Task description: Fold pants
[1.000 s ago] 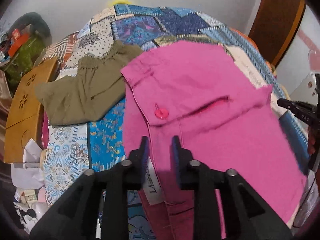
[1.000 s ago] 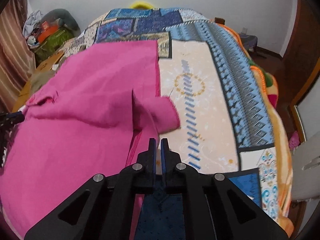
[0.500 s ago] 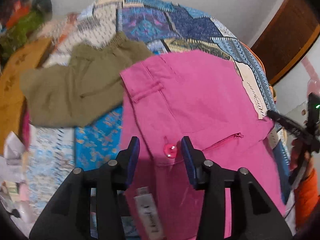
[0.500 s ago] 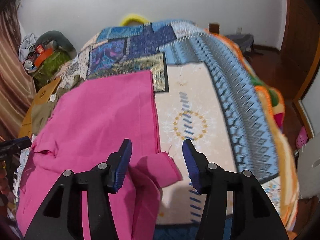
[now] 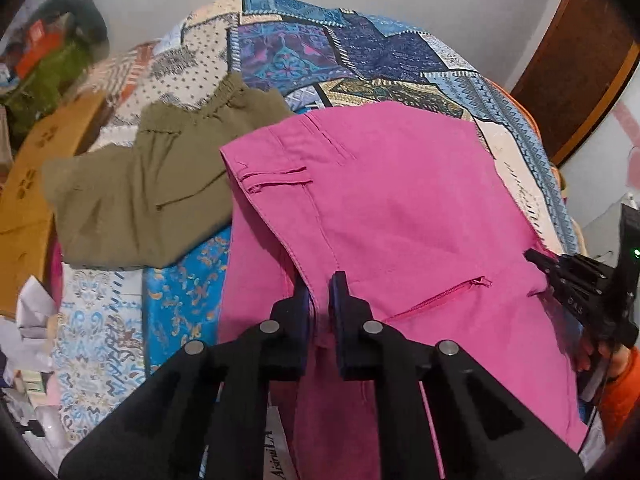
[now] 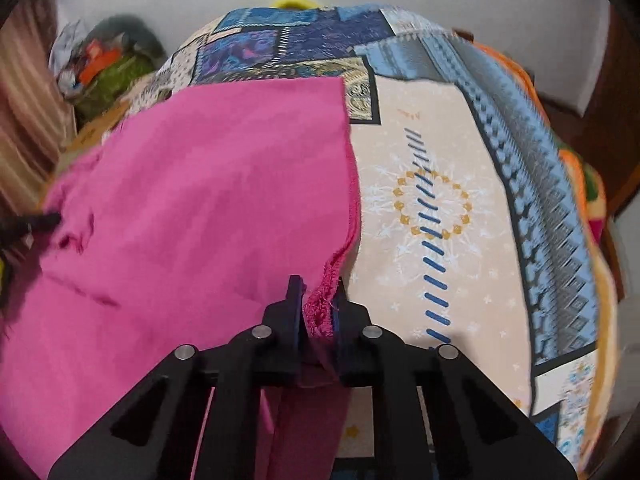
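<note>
Pink pants (image 5: 392,200) lie spread on a patchwork bedspread (image 5: 320,48). My left gripper (image 5: 319,292) is shut on the pants' waistband edge near the zipper (image 5: 440,298). My right gripper (image 6: 318,300) is shut on a frayed hem corner of the pink pants (image 6: 200,208) and holds it just above the bed. The right gripper also shows at the right edge of the left wrist view (image 5: 576,284). The left gripper's tip shows at the left edge of the right wrist view (image 6: 36,222).
Olive-green pants (image 5: 144,192) lie folded on the bed left of the pink pants. A wooden board (image 5: 28,184) and clutter stand at the left. The cream and blue bedspread (image 6: 460,208) lies bare to the right. A wooden door (image 5: 580,60) is at the far right.
Both grippers were open half a second ago and have now shut on the pink pants, the left on the waistband, the right on the hem corner.
</note>
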Available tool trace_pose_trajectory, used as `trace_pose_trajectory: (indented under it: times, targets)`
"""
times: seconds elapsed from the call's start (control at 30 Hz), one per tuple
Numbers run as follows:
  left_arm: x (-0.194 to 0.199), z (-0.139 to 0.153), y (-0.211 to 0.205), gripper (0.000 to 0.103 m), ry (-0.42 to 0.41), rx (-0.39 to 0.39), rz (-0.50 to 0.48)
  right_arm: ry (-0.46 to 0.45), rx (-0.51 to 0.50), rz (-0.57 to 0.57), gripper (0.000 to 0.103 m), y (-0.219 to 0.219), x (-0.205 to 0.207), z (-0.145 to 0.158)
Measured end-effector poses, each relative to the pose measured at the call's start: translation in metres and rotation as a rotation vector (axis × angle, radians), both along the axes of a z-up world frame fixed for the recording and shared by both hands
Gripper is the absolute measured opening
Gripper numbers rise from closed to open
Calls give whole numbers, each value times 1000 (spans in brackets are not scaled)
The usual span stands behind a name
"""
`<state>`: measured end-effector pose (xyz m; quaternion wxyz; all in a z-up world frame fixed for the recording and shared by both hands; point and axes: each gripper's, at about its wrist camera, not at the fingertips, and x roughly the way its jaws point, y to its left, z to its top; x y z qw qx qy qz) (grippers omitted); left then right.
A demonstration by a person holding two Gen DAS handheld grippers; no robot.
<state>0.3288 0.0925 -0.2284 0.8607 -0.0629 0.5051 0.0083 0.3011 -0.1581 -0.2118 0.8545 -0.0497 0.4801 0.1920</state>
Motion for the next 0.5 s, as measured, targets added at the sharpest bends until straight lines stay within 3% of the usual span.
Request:
trace_pose_trajectory:
  times: [0.07, 0.27, 0.4, 0.5]
  targets:
    - [-4, 5, -3, 7, -38, 87, 5, -28, -36, 14, 8, 2, -1, 1]
    - [-7, 2, -2, 7, -36, 122, -8, -60, -108, 17, 7, -1, -3, -2]
    - [-3, -18, 6, 9, 14, 65, 14, -60, -136, 26, 7, 2, -2, -3]
    - [-3, -16, 10, 9, 26, 33, 5, -35, -133, 21, 7, 4, 1, -3]
